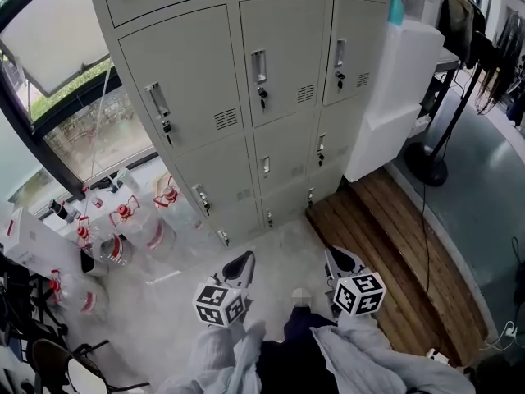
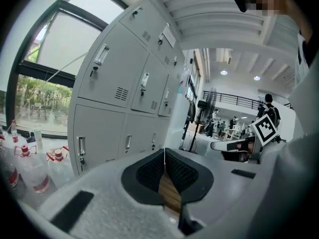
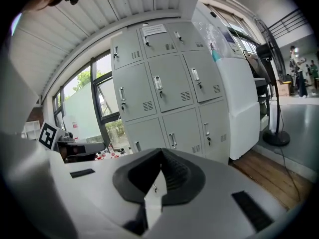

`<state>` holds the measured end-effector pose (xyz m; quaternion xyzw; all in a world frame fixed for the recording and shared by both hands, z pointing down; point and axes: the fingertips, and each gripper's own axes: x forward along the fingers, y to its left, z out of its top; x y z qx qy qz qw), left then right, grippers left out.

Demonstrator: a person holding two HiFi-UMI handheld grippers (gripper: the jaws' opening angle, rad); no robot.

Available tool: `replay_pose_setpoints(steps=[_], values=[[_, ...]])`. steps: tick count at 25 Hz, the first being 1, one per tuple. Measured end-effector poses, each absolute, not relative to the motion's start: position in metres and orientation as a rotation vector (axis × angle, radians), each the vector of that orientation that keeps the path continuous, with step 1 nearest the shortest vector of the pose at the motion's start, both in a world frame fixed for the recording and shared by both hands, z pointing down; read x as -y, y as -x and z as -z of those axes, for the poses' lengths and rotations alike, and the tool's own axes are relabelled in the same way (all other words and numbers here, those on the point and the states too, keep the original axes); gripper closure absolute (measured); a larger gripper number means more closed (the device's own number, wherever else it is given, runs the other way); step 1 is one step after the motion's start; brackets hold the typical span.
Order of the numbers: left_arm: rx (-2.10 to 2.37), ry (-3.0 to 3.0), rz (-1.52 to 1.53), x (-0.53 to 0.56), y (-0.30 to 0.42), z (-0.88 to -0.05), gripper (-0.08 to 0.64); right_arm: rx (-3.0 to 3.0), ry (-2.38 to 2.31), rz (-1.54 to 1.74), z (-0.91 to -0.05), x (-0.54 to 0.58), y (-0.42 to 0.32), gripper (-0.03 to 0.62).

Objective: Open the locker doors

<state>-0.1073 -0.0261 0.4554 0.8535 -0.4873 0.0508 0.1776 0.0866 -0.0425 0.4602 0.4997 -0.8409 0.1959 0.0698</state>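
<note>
A bank of grey metal lockers [image 1: 283, 56] stands in front of me, every door closed, each with a metal handle [image 1: 259, 66] and a small lock under it. The lockers [image 2: 107, 78] fill the left of the left gripper view, and the lockers [image 3: 169, 88] sit in the middle of the right gripper view. My left gripper [image 1: 245, 258] and right gripper [image 1: 335, 256] are held low side by side, well short of the doors. Left gripper [image 2: 164, 154] is shut, pads together on nothing. Right gripper [image 3: 160, 157] is shut and empty too.
Several clear water jugs with red caps [image 1: 123, 228] stand on the floor at the left by a window. A white cabinet [image 1: 402, 89] with a teal bottle [image 1: 396, 2] flanks the lockers on the right. Wooden planks [image 1: 385, 245], a fan stand [image 1: 426, 167] and a chair [image 1: 57, 368] are nearby.
</note>
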Motion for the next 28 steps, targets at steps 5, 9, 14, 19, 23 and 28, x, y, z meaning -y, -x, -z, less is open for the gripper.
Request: replay_pose_setpoints(steps=[5,9,14,19,23,28], values=[[1.406,-2.411,-0.137,0.065,0.098,-0.449,0.548,2.558,-1.457,-0.573,-0.455,0.086,-0.09,0.592],[1.413,-2.408,-0.151,0.091,0.091,-0.449,0.548,2.568,-1.447,-0.557,-0.452,0.118,-0.098,0.592],[1.446,-2.395,-0.146,0.12,0.085,-0.449,0.548,2.592,-1.406,-0.528,-0.448,0.154,-0.104,0.592],[1.489,-2.374,-0.13,0.144,0.079,-0.451,0.548,2.619,-1.332,-0.514,-0.45,0.185,-0.102,0.592],[1.538,-2.345,-0.118,0.161,0.081,-0.454,0.548,2.647,-1.262,-0.497,-0.452,0.209,-0.095,0.592],[1.584,-2.303,-0.101,0.169,0.085,-0.463,0.548,2.669,-1.176,-0.494,-0.462,0.228,-0.085,0.592]])
